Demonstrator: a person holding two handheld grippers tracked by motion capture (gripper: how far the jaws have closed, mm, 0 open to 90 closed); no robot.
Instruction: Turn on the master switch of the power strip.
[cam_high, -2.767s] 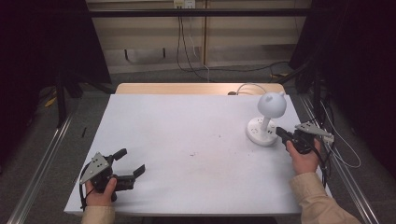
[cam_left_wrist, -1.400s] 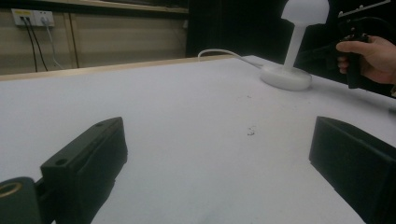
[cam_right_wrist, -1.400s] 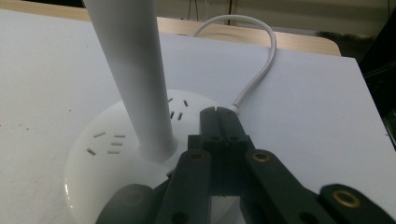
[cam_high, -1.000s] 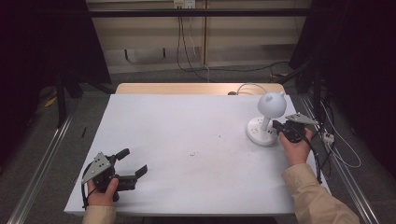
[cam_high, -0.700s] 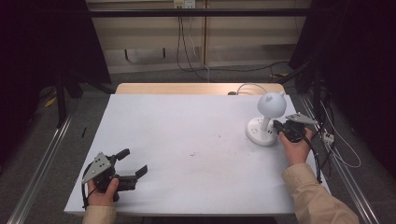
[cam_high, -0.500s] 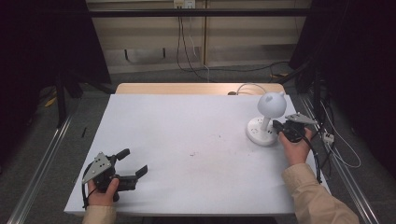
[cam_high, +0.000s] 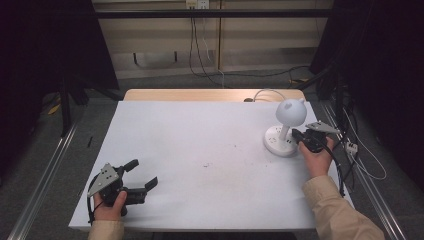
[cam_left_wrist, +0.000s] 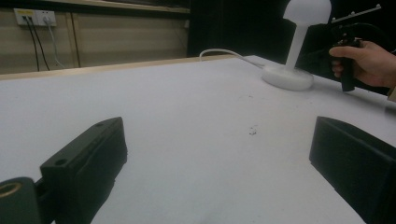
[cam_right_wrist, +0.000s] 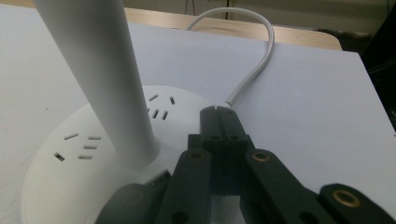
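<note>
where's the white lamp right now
In the high view, the white lamp stands at the table's right side, with the shut right gripper over its round base.

Even overhead light falls on the white bench (cam_high: 210, 150), while the surroundings sink into darkness. Shadows are soft and faint (hardly any glare). Both claw views are grainy, with near jaws blurred and out of focus.
</note>
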